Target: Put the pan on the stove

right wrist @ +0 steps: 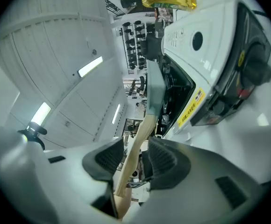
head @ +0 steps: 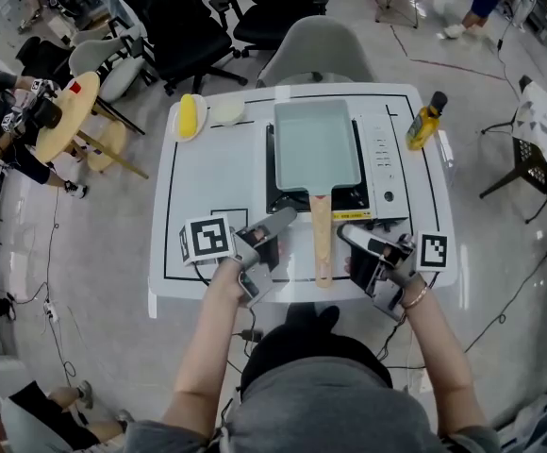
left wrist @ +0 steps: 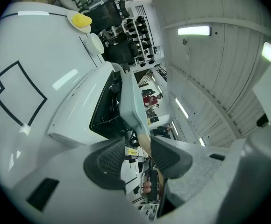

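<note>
Already on stove (head: 379,159): pan (head: 316,144), wooden handle (head: 322,243) toward 6 o'clock.
Left gripper (left wrist: 135,160): jaws apart, clamping nothing, at handle's 9 o'clock.
Right gripper (right wrist: 131,160): jaws wide, handle loose between them.

**Blind spots around the pan and stove**

In the head view, the pan (head: 317,144) is covering the stove (head: 379,159) burner, so I am seeing nothing of it. In the right gripper view, the handle (right wrist: 135,143) is running between the right claw (right wrist: 135,158) pads and dropping out of sight behind the claw's body. In the left gripper view, the left claw (left wrist: 136,160) is hiding part of the handle, and I am not making out whether its pad is touching it. The yellow label (right wrist: 194,105) print is coming through too small to read.
</note>
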